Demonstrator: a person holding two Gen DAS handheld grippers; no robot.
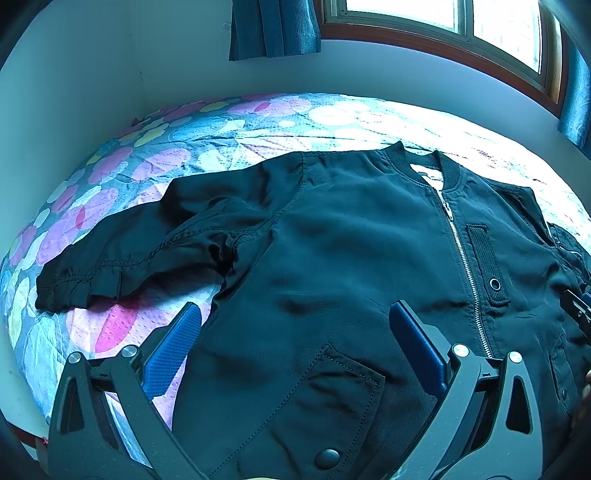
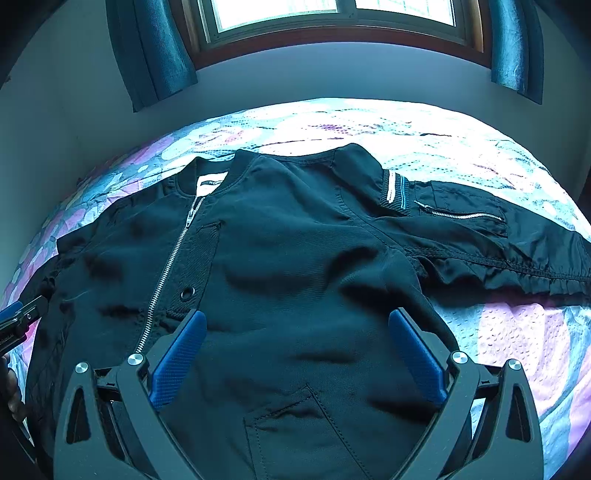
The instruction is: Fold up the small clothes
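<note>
The left hand-held gripper (image 1: 295,325) hovers with its blue pads spread wide over the lower front of a black jacket (image 1: 351,240); the right hand-held gripper (image 2: 297,328) is likewise wide open and empty. The jacket lies front-up on the bed (image 1: 155,162), collar (image 1: 424,166) towards the window (image 2: 332,11), hem nearest the cameras, zip (image 2: 170,266) running along that axis, sleeves out sideways.

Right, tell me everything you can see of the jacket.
The jacket is dark, thin and slightly wrinkled, spread front-up on the patterned bedspread. It has a ribbed collar, a silver front zipper closed to the neck, flap pockets with snaps, and a zip pocket on one sleeve. Both sleeves lie out sideways, cuffs gathered. Both tools, left and right, hover open over the lower front.
</note>
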